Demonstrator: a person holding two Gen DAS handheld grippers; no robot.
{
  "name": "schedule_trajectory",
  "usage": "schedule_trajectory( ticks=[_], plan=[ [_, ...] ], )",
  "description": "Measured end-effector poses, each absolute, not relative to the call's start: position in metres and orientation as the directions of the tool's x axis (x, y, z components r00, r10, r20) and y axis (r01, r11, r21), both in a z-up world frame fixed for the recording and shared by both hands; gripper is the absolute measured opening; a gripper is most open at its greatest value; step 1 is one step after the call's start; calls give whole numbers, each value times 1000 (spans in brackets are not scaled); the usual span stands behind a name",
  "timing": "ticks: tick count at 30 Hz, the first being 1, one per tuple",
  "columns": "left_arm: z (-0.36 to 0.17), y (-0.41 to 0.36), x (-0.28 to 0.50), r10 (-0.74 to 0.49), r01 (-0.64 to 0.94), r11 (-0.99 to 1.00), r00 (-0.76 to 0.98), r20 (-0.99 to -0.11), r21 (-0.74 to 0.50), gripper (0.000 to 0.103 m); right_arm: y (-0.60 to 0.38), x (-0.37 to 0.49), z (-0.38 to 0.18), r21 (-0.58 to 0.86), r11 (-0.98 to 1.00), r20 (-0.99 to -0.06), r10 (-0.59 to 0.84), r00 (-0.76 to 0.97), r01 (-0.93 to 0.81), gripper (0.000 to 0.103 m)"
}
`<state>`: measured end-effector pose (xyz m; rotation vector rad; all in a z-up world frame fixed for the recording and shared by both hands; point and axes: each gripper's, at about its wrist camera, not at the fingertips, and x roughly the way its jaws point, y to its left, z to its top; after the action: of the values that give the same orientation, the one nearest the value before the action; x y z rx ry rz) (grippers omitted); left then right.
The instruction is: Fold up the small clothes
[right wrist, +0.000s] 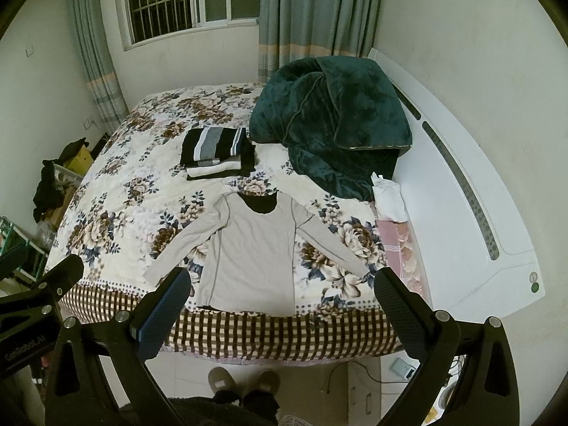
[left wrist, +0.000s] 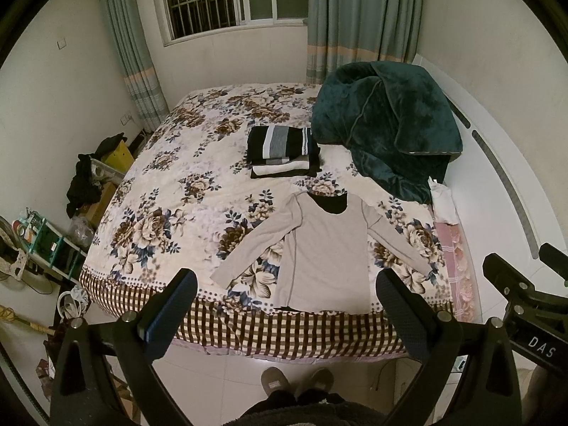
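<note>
— Grey, soft knit: the long-sleeved grey knit shirt (left wrist: pixel 325 252) lies flat on the floral-printed bed cover (left wrist: pixel 170 184) straight ahead of both tongs, sleeves spread wide, dark collar at the far end, hem near the brown checked border.

— And the tongs themselves?

— Left tongs (left wrist: pixel 285 314) stand wide apart, holding nothing, hovering short of the bed edge. Right tongs (right wrist: pixel 282 314) are the same: spread, empty, with ribbed dark pads (right wrist: pixel 394 293).

— What sits beyond the shirt?

— Farther from the tongs, a folded stack of black, white and grey striped clothes (left wrist: pixel 282 151), squared and layered. To its right, a heaped dark green plush blanket (left wrist: pixel 387 131), velvety with piped seams, against the curved white glossy headboard (right wrist: pixel 461 191).

— Does either view add anything?

— Left wrist view shows more floor clutter at the left: a teal rack (left wrist: pixel 46 241) and dark clothing over boxes, hard to make out. Right wrist view shows the headboard's far corner and a small device with cables on the floor at the right, too small to identify. Both catch grey slippers (right wrist: pixel 243 383) below the tongs, the legs cut off by the frame.
</note>
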<state>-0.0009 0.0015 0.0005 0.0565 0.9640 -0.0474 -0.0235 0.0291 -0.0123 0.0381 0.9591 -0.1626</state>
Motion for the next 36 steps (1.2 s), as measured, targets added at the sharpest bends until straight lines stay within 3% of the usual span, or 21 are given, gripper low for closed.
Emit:
schedule_trajectory(
  ticks=[26, 36],
  plan=[
    [1, -3, 2, -20, 65, 998, 576, -817, 22, 103, 30, -27, -11, -40, 988, -815, -120, 568, 152, 103],
    [7, -12, 11, -18, 58, 998, 577, -817, 20, 103, 25, -22, 15, -39, 990, -815, -111, 569, 137, 103]
  ],
)
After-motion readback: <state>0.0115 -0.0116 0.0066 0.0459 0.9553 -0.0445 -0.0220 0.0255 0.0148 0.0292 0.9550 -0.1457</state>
